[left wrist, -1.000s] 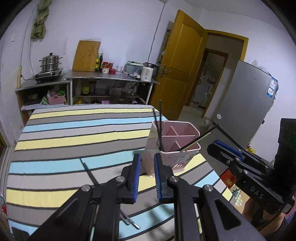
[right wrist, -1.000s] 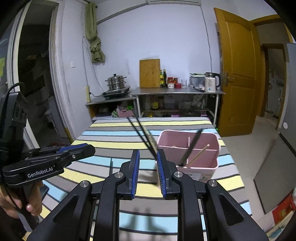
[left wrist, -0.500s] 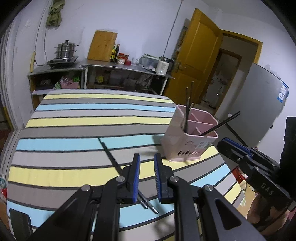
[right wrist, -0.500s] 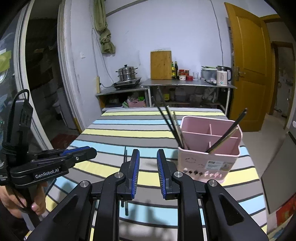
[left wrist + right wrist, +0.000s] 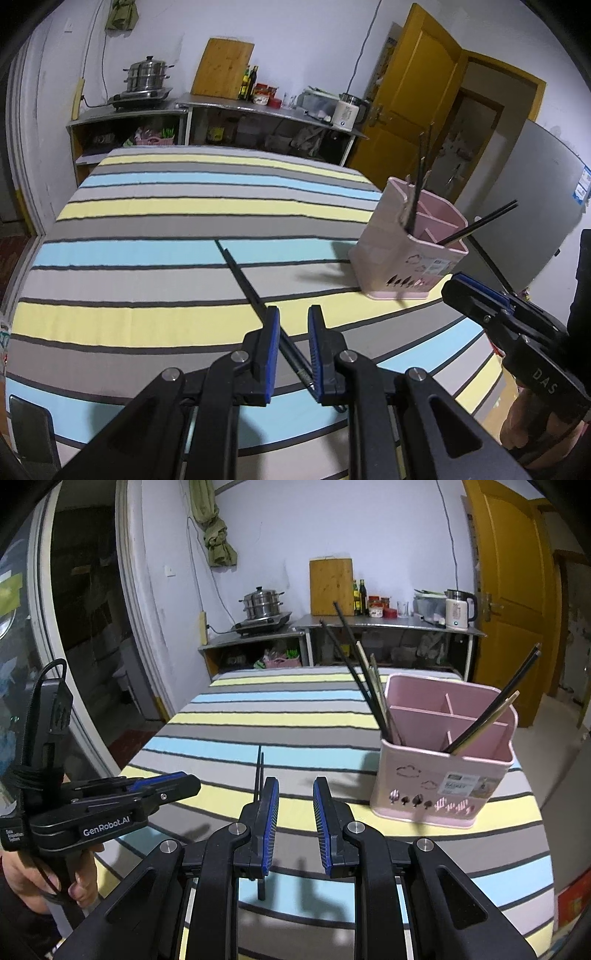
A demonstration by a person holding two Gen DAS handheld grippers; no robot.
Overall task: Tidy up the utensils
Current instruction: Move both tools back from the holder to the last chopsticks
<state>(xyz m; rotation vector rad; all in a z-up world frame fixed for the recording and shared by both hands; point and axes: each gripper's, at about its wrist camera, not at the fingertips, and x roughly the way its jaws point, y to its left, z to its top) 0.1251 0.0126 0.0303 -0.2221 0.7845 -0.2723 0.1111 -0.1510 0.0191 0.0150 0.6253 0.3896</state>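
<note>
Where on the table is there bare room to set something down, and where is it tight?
Bare striped cloth runs from the far edge by the shelves to the loose black chopsticks, and on to the table's left edge. It is tight at the right, around the pink holder with chopsticks leaning out, and near the front, where the left gripper and right gripper hover.

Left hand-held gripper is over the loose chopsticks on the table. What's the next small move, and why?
Probably lower the left hand-held gripper a little further and close on the black chopsticks. They lie flat on the striped tablecloth, their near end sits between the open jaws, and nothing is gripped yet. The pink holder waits to the right.
</note>
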